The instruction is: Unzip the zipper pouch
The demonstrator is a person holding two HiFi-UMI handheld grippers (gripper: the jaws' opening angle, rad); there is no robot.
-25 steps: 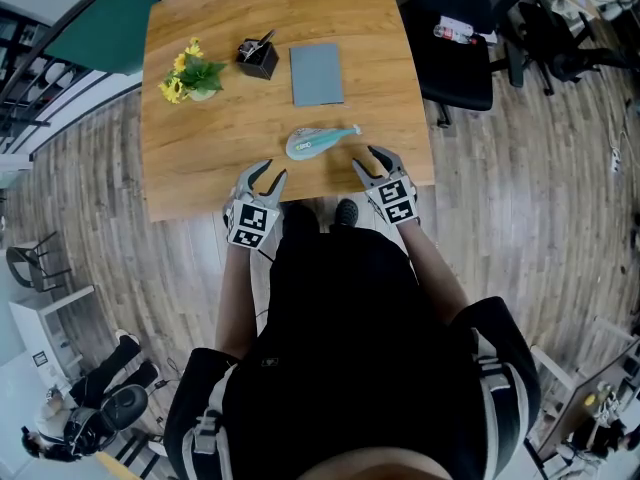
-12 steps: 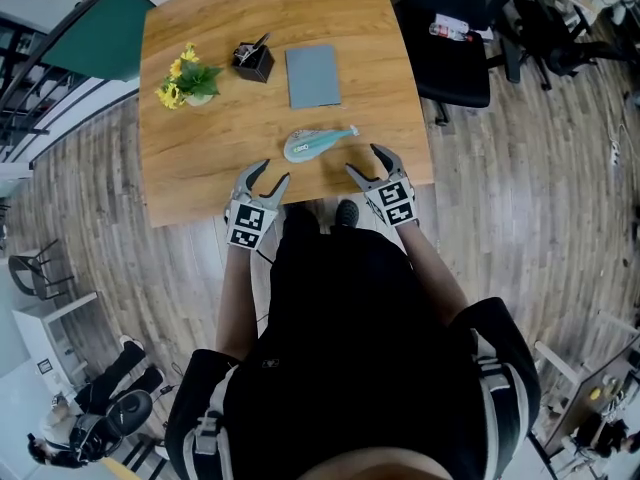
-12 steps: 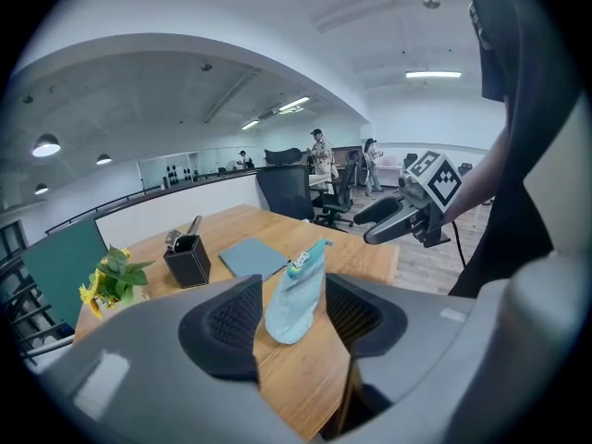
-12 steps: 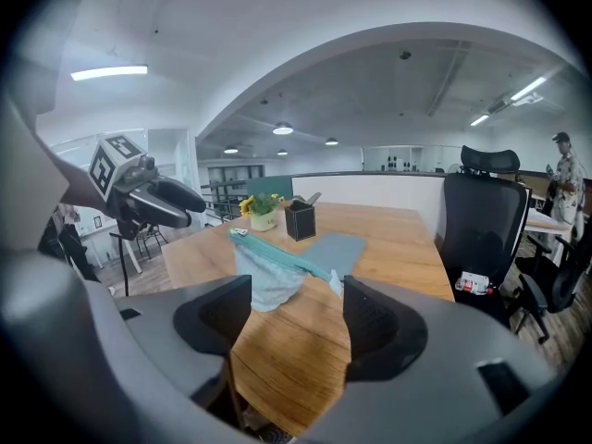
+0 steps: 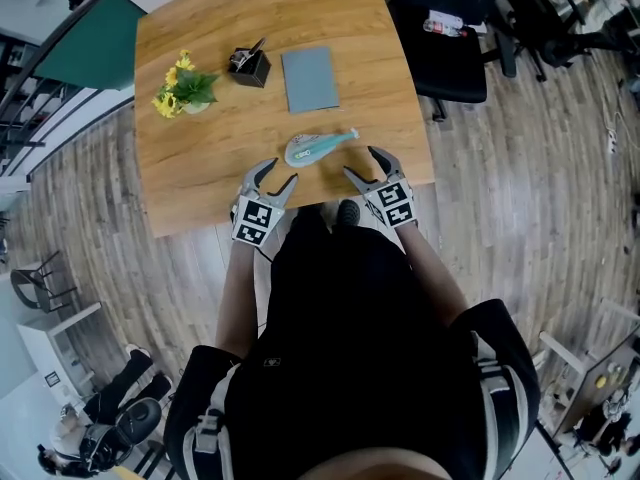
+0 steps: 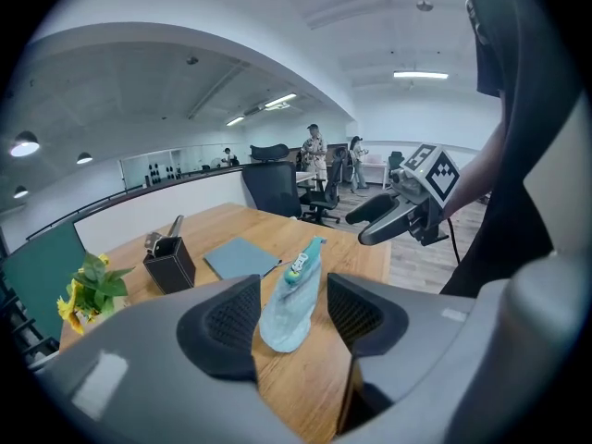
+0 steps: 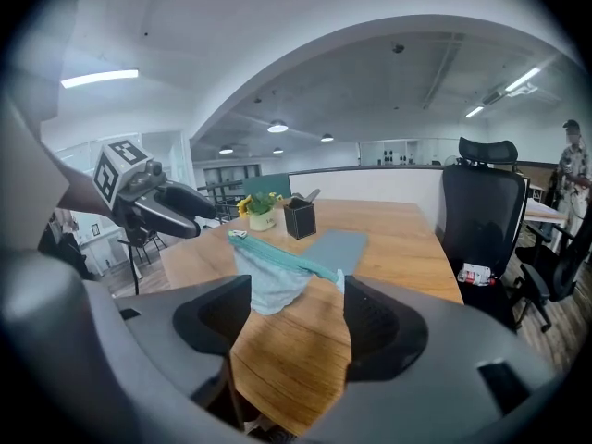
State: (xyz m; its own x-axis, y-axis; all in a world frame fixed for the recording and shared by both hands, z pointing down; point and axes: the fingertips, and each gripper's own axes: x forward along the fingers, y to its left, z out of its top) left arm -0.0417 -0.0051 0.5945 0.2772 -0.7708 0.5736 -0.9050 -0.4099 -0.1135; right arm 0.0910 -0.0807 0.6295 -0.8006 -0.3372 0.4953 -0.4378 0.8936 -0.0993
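Now your left gripper [image 5: 275, 175] and right gripper [image 5: 360, 161] jaws are just opening wide, empty, facing the limp teal zipper pouch [image 5: 318, 145].

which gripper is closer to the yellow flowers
Left. The left gripper sits at the table edge below-right of the yellow flowers; the right gripper is farther right, past the zipper pouch. Both grippers' jaws have just been opening, empty.

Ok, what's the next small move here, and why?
Probably ease the left gripper and right gripper forward to the zipper pouch, so one can pinch its fabric and the other its zipper. Both have just been opening their jaws and hold nothing, and the pouch lies untouched on the table.
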